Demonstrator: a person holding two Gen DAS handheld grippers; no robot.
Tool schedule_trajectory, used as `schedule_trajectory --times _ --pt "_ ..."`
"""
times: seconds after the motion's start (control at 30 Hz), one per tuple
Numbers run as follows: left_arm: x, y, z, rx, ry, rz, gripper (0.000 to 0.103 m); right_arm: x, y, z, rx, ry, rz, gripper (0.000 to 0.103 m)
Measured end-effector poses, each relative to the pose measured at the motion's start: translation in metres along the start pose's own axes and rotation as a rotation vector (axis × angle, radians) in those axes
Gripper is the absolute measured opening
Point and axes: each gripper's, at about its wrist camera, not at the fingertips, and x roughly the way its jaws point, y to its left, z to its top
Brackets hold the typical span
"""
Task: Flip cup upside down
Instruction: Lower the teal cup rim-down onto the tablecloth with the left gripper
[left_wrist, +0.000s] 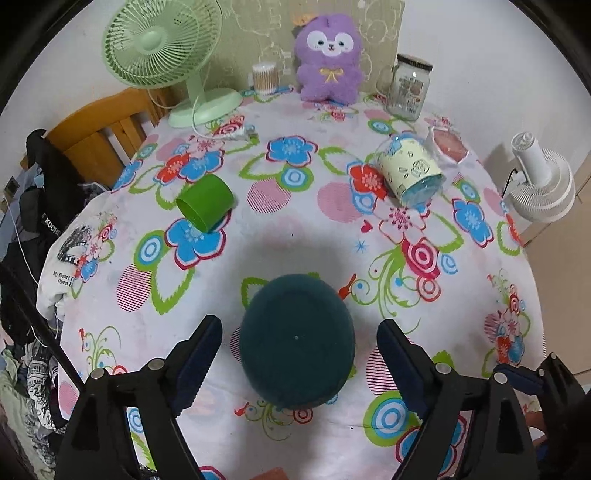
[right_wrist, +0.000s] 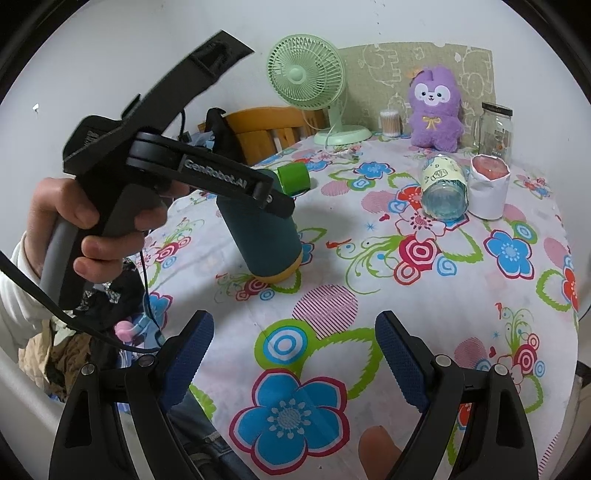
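One floral tabletop (left_wrist: 295, 229) carries everything; your dark teal cup (left_wrist: 297, 341) already stands base-up on it, so the flip looks done; your left hand-held gripper (left_wrist: 299, 354) hangs spread around it, untouching; your right hand-held gripper (right_wrist: 293, 354) is spread, empty; the cup's rim is hidden.

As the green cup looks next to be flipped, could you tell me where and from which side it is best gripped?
Probably across its curved wall at mid-body, coming down from above. The green cup lies on its side on the tablecloth, with its mouth towards the near-left edge, so both flanks are free and there is nothing beside them. The left tongs, which are open, look the nearer pair.
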Motion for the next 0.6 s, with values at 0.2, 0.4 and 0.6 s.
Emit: schedule_trajectory --times 0.2,0.4,0.6 --pt "-0.016 0.005 -0.001 -0.005 -0.032 -0.012 0.089 -0.002 0.002 0.009 0.008 -0.013 -0.009 0.091" --pt "-0.033 0.015 -0.004 -0.024 -0.097 -0.012 0.090 -0.002 0.006 0.020 0.023 -0.031 -0.050 0.091" --pt "-0.045 0.027 -0.009 -0.039 -0.160 -0.020 0.090 -0.005 0.017 0.032 0.017 -0.067 -0.124 0.092"
